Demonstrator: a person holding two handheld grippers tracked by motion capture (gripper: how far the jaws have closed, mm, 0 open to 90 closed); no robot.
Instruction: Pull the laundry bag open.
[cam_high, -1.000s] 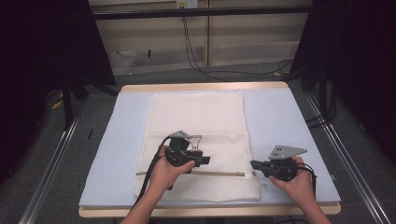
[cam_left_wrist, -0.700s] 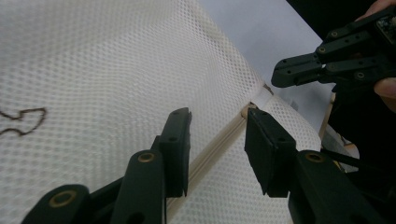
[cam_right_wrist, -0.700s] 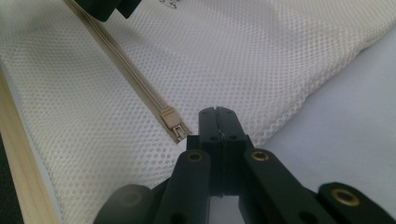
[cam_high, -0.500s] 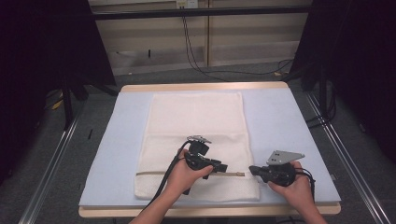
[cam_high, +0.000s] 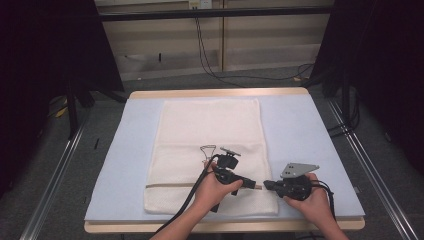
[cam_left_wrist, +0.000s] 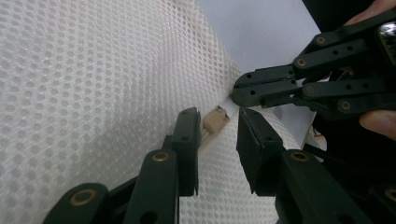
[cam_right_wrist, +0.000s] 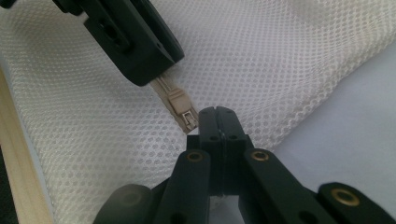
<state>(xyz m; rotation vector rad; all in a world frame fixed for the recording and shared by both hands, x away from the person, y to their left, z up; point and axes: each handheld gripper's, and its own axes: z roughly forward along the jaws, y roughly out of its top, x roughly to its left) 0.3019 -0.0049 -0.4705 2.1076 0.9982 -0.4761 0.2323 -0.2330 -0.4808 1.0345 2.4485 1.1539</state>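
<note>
A white mesh bag (cam_high: 210, 130) lies flat on the blue mat (cam_high: 300, 130), with a tan zipper line (cam_high: 170, 185) across its near end. In the left gripper view the tan zipper slider (cam_left_wrist: 215, 120) sits between the jaws of my left gripper (cam_left_wrist: 218, 126). Those jaws have just been closing, but a gap still shows beside the slider. My right gripper (cam_right_wrist: 215, 114) is shut on the bag's edge just past the slider (cam_right_wrist: 182, 109). From above, the left gripper (cam_high: 256, 186) and right gripper (cam_high: 266, 185) point at each other, tips almost meeting.
The mat covers a wooden table whose rim (cam_high: 220, 93) shows at the far side. Metal rails (cam_high: 55, 170) run along both sides of the table, and cables (cam_high: 210, 55) lie on the floor behind it. Both forearms enter from the near edge.
My left hand has slid right along the zipper line toward the right gripper, and its jaws have narrowed around the slider. The right hand has stayed in place.
</note>
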